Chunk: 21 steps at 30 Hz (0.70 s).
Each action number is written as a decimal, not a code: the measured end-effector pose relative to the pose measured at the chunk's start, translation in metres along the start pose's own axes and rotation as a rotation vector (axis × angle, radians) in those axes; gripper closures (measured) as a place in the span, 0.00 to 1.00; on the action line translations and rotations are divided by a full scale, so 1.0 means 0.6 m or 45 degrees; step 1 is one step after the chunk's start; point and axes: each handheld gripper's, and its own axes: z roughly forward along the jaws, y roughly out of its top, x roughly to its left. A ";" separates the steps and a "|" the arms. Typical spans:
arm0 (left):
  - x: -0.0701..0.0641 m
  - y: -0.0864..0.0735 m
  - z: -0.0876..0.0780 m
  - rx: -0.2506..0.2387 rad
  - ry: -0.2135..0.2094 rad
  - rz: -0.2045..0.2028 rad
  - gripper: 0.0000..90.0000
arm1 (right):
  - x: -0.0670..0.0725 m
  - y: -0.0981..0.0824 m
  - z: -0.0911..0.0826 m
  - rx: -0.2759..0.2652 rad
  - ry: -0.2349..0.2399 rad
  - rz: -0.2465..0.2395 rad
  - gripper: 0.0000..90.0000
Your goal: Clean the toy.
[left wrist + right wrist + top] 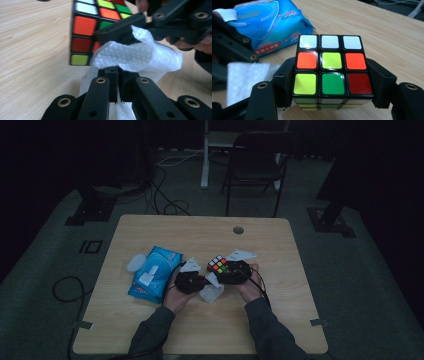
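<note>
White wipe (140, 53) pinched in left gripper (117, 72) jaws; right gripper (332, 82) jaws clamp cube (331, 67) mid-table (280, 240)

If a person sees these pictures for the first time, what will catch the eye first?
Probably the bright puzzle cube, clamped between the jaws of the right gripper near the middle of the wooden table. Next, the white wipe pinched in the left gripper, against the cube's side, and the blue wipes pack lying to the left.
</note>
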 end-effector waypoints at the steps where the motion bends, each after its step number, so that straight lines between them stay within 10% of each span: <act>1: -0.001 0.000 0.001 -0.001 -0.001 -0.003 0.97 | 0.000 0.001 0.003 0.005 0.000 0.007 0.38; 21: -0.016 0.001 0.014 -0.064 -0.017 -0.005 0.97 | 0.013 0.017 0.021 -0.010 0.020 0.117 0.38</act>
